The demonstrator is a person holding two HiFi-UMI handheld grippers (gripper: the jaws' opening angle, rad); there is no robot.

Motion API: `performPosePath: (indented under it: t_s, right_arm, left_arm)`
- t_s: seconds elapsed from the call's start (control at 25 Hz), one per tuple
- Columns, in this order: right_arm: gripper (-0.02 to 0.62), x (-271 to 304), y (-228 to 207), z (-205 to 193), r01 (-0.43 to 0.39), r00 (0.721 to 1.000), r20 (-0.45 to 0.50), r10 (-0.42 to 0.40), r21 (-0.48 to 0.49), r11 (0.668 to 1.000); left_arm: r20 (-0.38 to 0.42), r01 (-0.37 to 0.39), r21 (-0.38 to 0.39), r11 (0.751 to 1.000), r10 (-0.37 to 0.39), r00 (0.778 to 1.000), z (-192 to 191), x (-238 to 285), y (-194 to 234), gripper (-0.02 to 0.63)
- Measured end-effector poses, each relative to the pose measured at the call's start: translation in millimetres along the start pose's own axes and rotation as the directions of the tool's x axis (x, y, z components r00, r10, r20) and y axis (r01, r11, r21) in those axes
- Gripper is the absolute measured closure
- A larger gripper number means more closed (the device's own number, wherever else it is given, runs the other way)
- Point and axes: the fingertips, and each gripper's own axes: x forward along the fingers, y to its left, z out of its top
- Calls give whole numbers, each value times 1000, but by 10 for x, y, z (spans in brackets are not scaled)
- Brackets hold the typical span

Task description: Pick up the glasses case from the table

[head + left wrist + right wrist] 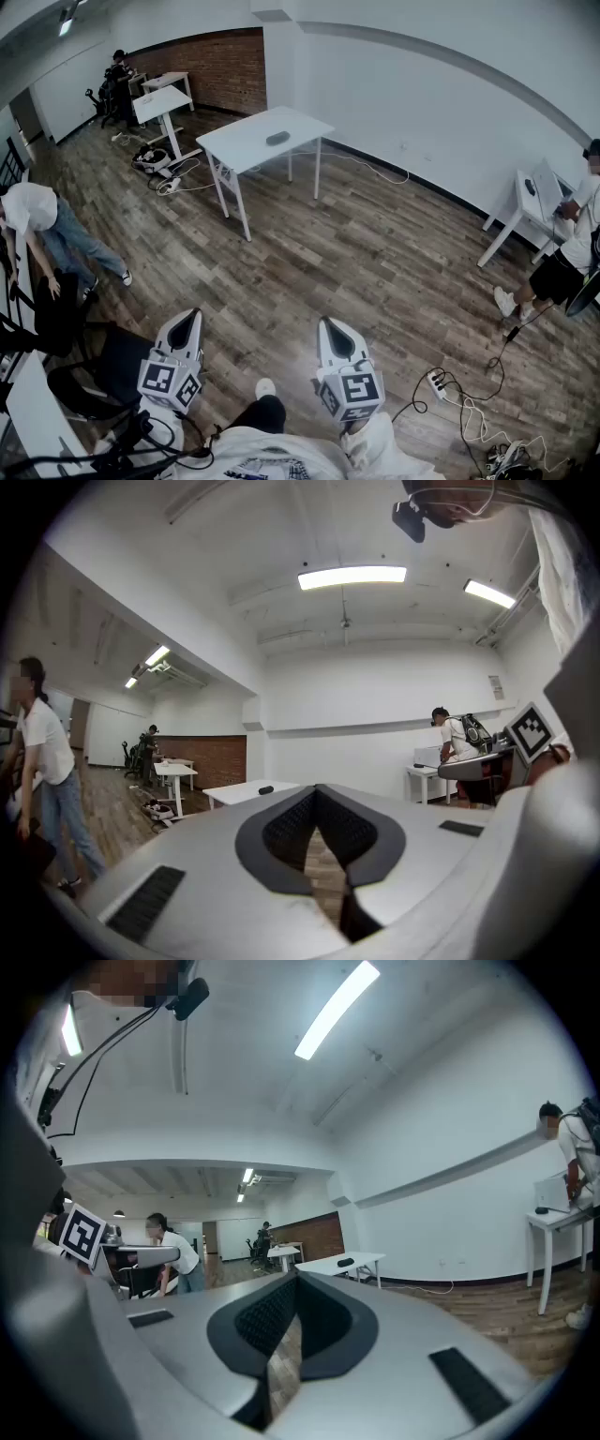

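A dark, oval glasses case (277, 139) lies on a white table (246, 148) far across the wooden floor. It also shows small in the left gripper view, the case (266, 789) on the table (234, 794), and in the right gripper view, the case (346, 1262) on the table (361, 1261). My left gripper (192, 317) and right gripper (326, 323) are held side by side close to my body, pointing level toward the table and far short of it. Both pairs of jaws meet at their tips, left gripper (316, 789) and right gripper (295, 1277), with nothing between them.
A person (42, 225) bends over at the left by a dark chair (84, 375). Another person (570, 248) stands at a white desk (534, 202) on the right. More desks (161, 101) stand by the brick wall. A power strip with cables (437, 382) lies on the floor, right.
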Motion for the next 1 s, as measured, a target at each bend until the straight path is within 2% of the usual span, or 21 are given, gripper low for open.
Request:
performPosePath:
  t_s: [0.2, 0.36, 0.72, 1.0]
  right_arm:
    - [597, 495, -193, -44, 23, 1000, -7, -23, 5, 1000]
    - [597, 1061, -437, -96, 45, 999, -26, -45, 0, 999]
    - [597, 3095, -1164, -10, 92, 994, -52, -92, 2, 996]
    - [597, 4159, -1417, 160, 94, 994, -54, -95, -7, 996]
  left_arm:
    - [-6, 24, 4, 1000, -24, 1000, -74, 526, 219, 578]
    - [-28, 46, 7, 999, -45, 999, -199, 1182, 476, 578]
    - [-37, 73, 31, 997, -72, 997, -233, 3120, 1429, 578]
    - [-39, 68, 34, 997, -66, 997, -153, 4027, 2009, 578]
